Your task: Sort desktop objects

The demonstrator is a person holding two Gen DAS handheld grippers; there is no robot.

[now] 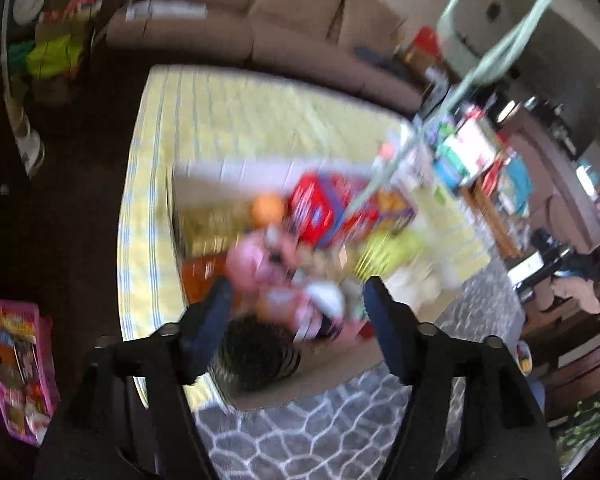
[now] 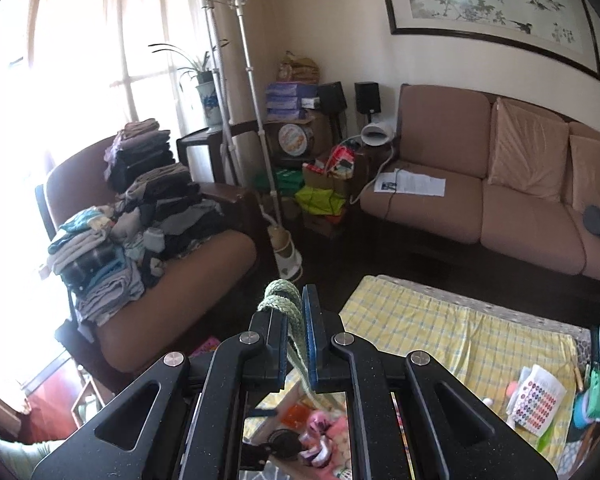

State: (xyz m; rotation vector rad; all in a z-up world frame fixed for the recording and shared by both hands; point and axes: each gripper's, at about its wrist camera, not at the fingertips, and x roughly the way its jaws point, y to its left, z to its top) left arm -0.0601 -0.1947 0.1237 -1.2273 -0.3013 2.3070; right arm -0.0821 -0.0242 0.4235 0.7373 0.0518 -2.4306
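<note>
My right gripper (image 2: 297, 304) is shut on a pale green braided rope (image 2: 281, 298), doubled over between the fingers and held high above the table. In the blurred left wrist view the rope (image 1: 492, 52) hangs slack down toward a cardboard box (image 1: 204, 184) holding a red box (image 1: 320, 208), an orange ball (image 1: 267, 208), a pink toy (image 1: 252, 260) and a dark round thing (image 1: 256, 356). My left gripper (image 1: 296, 292) is open and empty above the box.
The box sits on a yellow checked tablecloth (image 1: 260, 120) that also shows in the right wrist view (image 2: 440, 328). A sticker sheet (image 2: 538, 398) lies on the cloth. A sofa (image 2: 480, 184), an armchair stacked with clothes (image 2: 148, 208) and a patterned rug (image 1: 320, 432) surround the table.
</note>
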